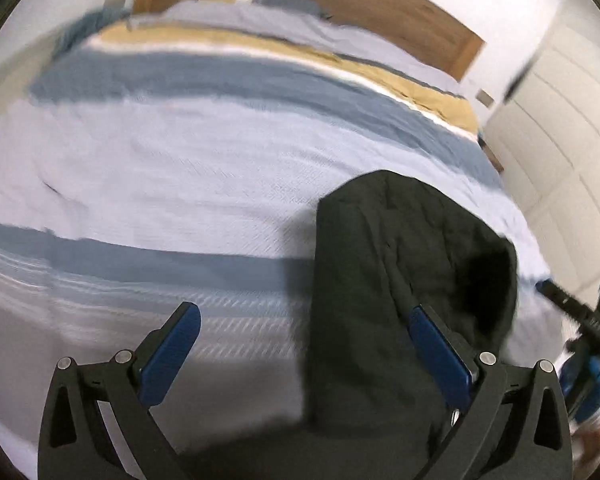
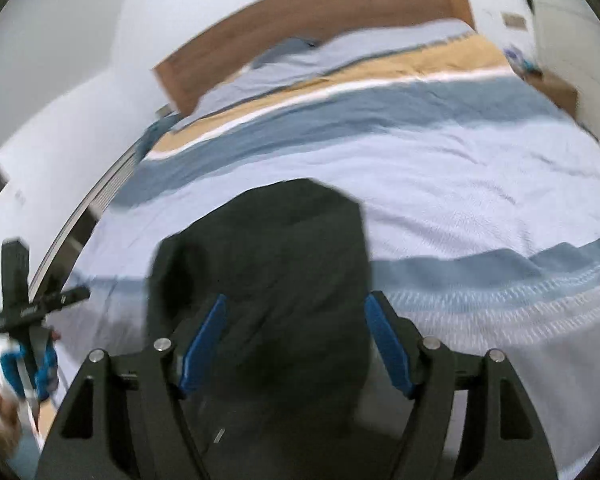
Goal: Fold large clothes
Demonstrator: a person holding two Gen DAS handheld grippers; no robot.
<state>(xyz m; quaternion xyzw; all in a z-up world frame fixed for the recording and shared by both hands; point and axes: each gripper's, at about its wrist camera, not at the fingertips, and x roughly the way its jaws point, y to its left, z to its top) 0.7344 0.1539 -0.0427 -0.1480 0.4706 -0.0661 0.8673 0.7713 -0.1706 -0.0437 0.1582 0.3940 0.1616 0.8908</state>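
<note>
A dark folded garment lies on the striped bed near its foot. In the left wrist view my left gripper is open above the bed, its right finger over the garment's right part and its left finger over bare bedspread. In the right wrist view the garment lies straight ahead and my right gripper is open above its near end, one finger on each side. Neither gripper holds anything. Both views are motion-blurred.
The bed has a pale blue, grey-blue and mustard striped cover and a wooden headboard. White wardrobe doors stand to one side. The other gripper shows at the edge of each view.
</note>
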